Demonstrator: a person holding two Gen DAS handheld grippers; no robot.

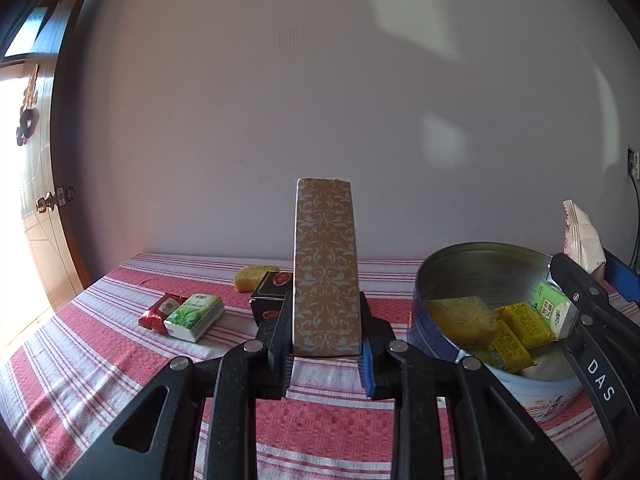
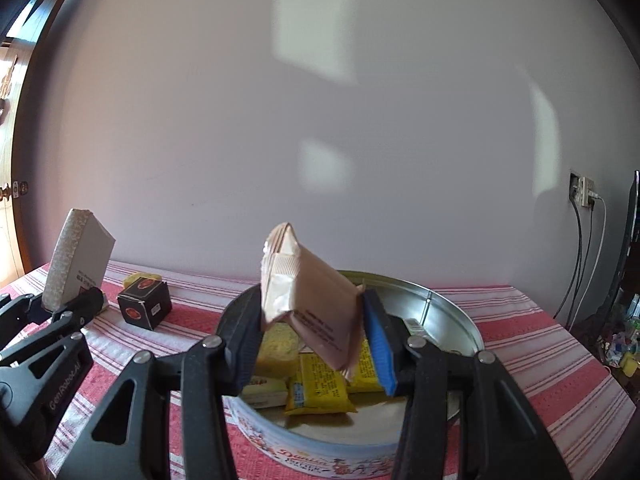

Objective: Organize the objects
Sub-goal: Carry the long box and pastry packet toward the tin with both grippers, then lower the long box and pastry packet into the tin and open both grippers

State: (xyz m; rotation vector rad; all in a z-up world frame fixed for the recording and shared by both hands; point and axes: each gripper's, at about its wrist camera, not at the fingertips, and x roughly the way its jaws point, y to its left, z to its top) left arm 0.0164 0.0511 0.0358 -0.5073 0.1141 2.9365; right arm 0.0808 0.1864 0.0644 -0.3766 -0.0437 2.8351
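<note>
1. Left gripper (image 1: pixel 326 354) clenched on patterned box (image 1: pixel 325 268), held upright above the striped cloth (image 1: pixel 120 360).
2. Right gripper (image 2: pixel 316 344) clasping pink packet (image 2: pixel 312 312) over the round tin (image 2: pixel 448 312).
3. Risked packet slipping crookedly onto the yellow packets (image 2: pixel 320 390), grip being skewed.

A plain pale wall (image 2: pixel 360 120) fills the back of the room, with patches of sunlight on it. At the left stands a wooden door (image 1: pixel 44 216) with a brass knob (image 1: pixel 45 203). On the right a wall socket (image 2: pixel 582 192) has cables (image 2: pixel 580 264) hanging down. A red-and-white striped tablecloth (image 1: pixel 320 420) covers the table.
</note>
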